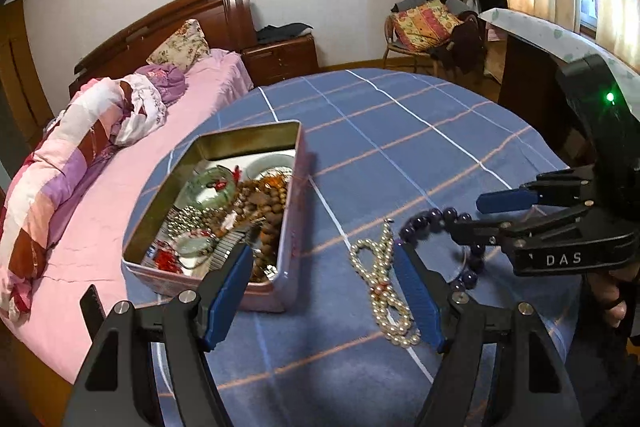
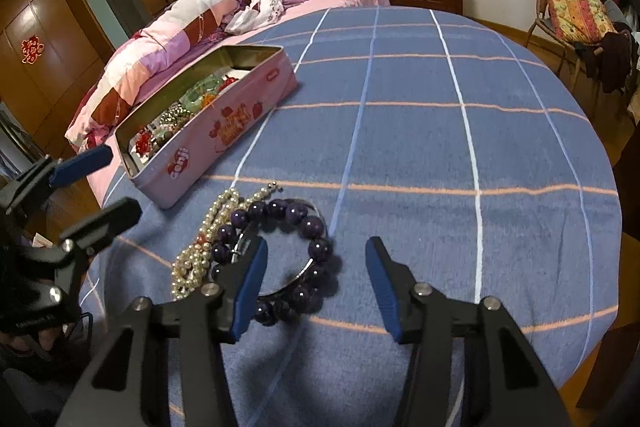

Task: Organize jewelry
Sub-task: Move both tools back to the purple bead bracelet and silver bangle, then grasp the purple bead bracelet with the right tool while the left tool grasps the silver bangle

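Observation:
A pink tin box holds several bracelets and bead strings on the blue checked table. A pearl necklace lies to the right of the tin. A dark purple bead bracelet lies beside the pearls, over a thin silver bangle. My left gripper is open and empty, above the table between the tin and the pearls. My right gripper is open and empty, its left finger over the purple bracelet; it also shows in the left wrist view.
The round table has a blue checked cloth. A bed with pink bedding stands close along its left side. A chair with cushions and clothes and a dark desk stand beyond the far right edge.

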Motion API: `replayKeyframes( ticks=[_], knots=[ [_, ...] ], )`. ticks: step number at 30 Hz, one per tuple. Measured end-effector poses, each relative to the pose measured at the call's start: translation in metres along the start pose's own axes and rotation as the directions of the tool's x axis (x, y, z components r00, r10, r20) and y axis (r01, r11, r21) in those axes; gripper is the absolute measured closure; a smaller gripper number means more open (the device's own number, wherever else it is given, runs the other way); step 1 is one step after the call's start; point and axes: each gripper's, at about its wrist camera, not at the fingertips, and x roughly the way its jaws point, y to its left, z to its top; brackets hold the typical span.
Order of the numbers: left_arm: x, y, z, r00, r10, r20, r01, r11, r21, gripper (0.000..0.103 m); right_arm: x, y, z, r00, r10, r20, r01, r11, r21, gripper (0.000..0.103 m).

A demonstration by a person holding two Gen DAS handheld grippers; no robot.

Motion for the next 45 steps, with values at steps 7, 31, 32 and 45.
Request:
replayKeyframes(
  ticks=[7, 31, 32, 45],
  knots=[
    [0.006, -0.003, -0.003, 1.0, 0.001, -0.021, -0.001, 1.0, -0.004, 0.03, 0.002, -0.002, -0.001, 1.0, 0.004, -0.012, -0.004, 1.0, 0.007, 0.076],
    [0.052, -0.026, -0.02, 0.976, -0.126, -0.176, 0.127, 0.992, -0.005, 0.057, -0.012, -0.038, 0.006, 0.996, -0.062, 0.069, 0.053, 0.989, 0.136, 0.086],
    [0.052, -0.025, -0.02, 0.976, -0.124, -0.177, 0.124, 0.992, -0.01, 0.057, -0.012, -0.041, 0.005, 0.996, -0.066, 0.066, 0.056, 0.988, 0.144, 0.086],
    [0.05, -0.023, 0.01, 0.987, -0.111, -0.116, 0.109, 0.994, -0.021, 0.057, -0.018, -0.056, 0.006, 0.993, -0.107, 0.054, 0.097, 0.982, 0.16, 0.064]
  ],
)
